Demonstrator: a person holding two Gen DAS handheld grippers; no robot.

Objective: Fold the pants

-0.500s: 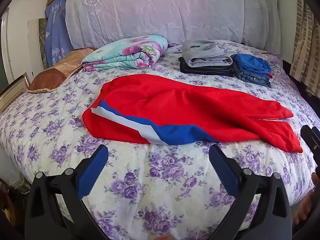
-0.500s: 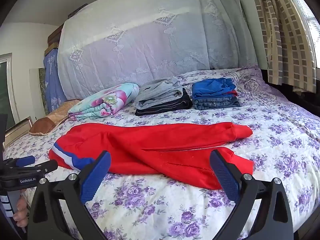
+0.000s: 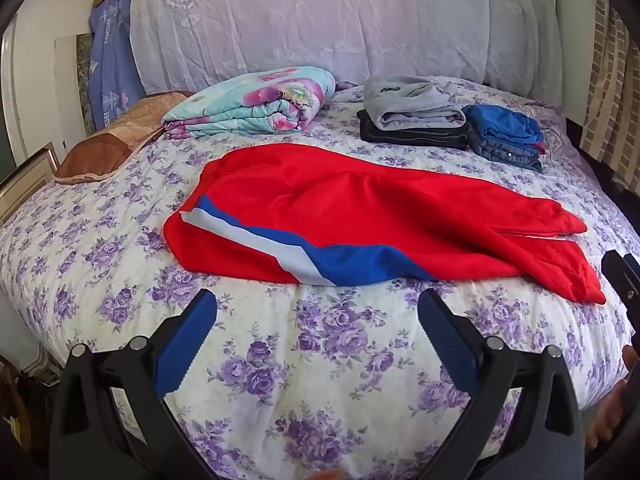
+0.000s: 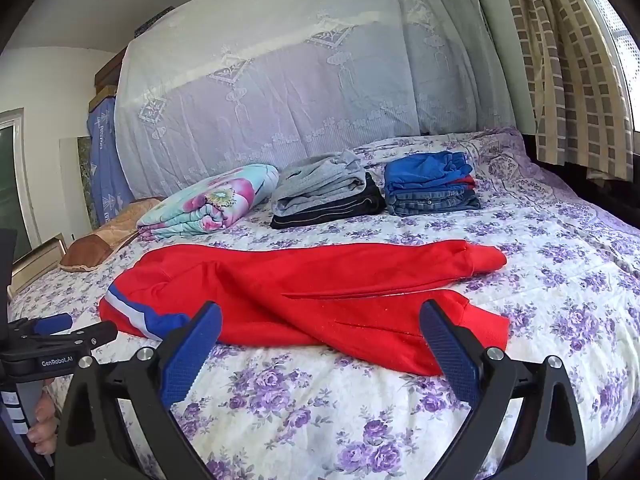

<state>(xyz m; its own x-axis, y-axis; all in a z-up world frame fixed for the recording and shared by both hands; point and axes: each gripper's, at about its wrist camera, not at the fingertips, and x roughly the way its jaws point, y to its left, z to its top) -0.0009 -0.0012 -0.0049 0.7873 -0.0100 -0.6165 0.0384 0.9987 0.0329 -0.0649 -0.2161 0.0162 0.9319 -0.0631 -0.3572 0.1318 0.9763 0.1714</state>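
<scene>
Left wrist view
Left claw [image 3: 318,334]: fingers spread wide, nothing between them; it hangs over the bare floral bedspread [image 3: 340,364] at the near edge of the bed.
Red pants [image 3: 360,220]: task item, lying flat on the bedspread straight ahead of the claw, apart from both blue pads [image 3: 186,342]. Waist end ahead-left, with a white and blue stripe along the near side; the two leg ends lie ahead-right, slightly parted.
Folded floral blanket [image 3: 256,106]: beyond the pants, ahead-left.
Brown pillow [image 3: 120,136]: further left than the blanket, touching it.
Grey and black folded stack [image 3: 416,116]: beyond the pants, ahead-right.
Blue and denim folded stack [image 3: 506,136]: just right of the grey stack, touching it.
Right claw [image 3: 622,280]: only a black part shows at the far right edge; opening cannot be told here.

Right wrist view
Right claw [image 4: 320,338]: fingers spread wide, gripping nothing; held above the bedspread [image 4: 360,408].
Red pants [image 4: 320,292]: directly ahead; the near leg hem sits by the right pad [image 4: 450,354], whether touching cannot be told. The far leg end lies ahead-right, the striped waist ahead-left.
Left claw [image 4: 64,326]: seen side-on at the far left, near the waist end, labelled GenRobot.AI.
Folded stacks: beyond the pants, grey and black [image 4: 326,192] ahead, blue and denim [image 4: 432,184] to its right.
Checked curtain [image 4: 576,64]: far upper right.
</scene>
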